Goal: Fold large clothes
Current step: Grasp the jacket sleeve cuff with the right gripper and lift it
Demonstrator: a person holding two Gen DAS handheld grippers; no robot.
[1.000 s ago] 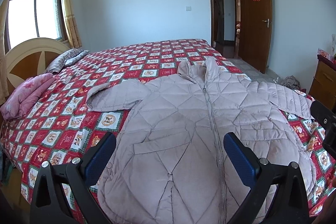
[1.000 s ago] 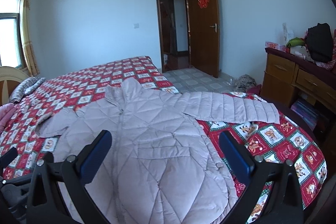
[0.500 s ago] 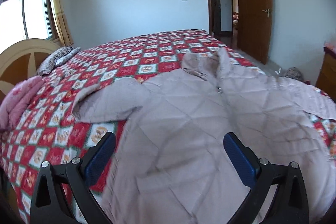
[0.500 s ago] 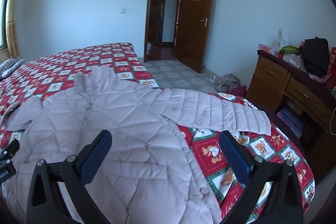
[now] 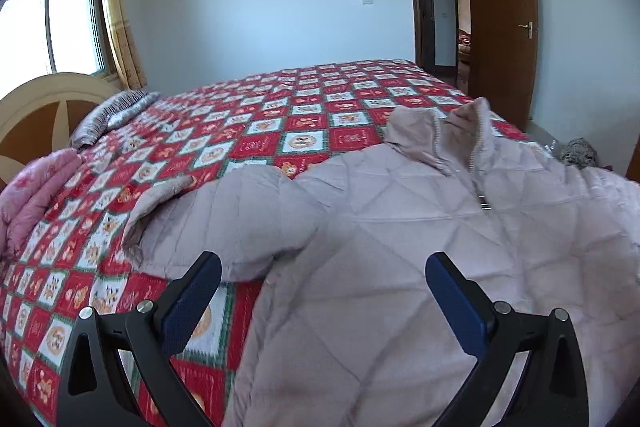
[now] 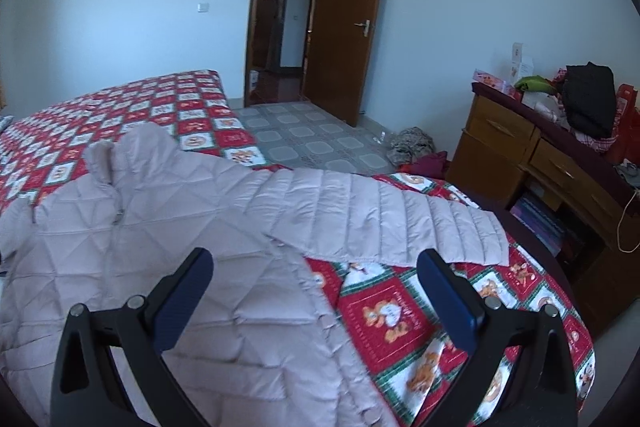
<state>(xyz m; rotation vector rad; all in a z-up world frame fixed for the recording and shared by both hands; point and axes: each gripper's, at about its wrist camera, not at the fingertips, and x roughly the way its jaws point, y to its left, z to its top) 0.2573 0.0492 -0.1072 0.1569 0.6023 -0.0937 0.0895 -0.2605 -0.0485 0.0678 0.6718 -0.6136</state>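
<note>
A pale pink quilted jacket (image 5: pixel 400 247) lies front up and zipped on the red patterned bed cover (image 5: pixel 280 131), collar towards the far side. Its left sleeve (image 5: pixel 224 219) lies bent towards the headboard. In the right wrist view the jacket (image 6: pixel 160 247) shows with its right sleeve (image 6: pixel 380 223) stretched out towards the bed's edge. My left gripper (image 5: pixel 320 287) is open and empty, low over the jacket's left armpit. My right gripper (image 6: pixel 314 279) is open and empty, low over the right armpit, below the sleeve.
A folded pink quilt (image 5: pixel 32 195) and a striped pillow (image 5: pixel 112 115) lie by the headboard (image 5: pixel 44 107). A wooden dresser (image 6: pixel 540 163) piled with things stands right of the bed. Clothes (image 6: pixel 412 143) lie on the tiled floor near the open door (image 6: pixel 340 39).
Both grippers have moved forward and down towards the jacket's shoulders, the left towards the left sleeve, the right towards the right sleeve. Both stayed open. The jacket has not moved.
</note>
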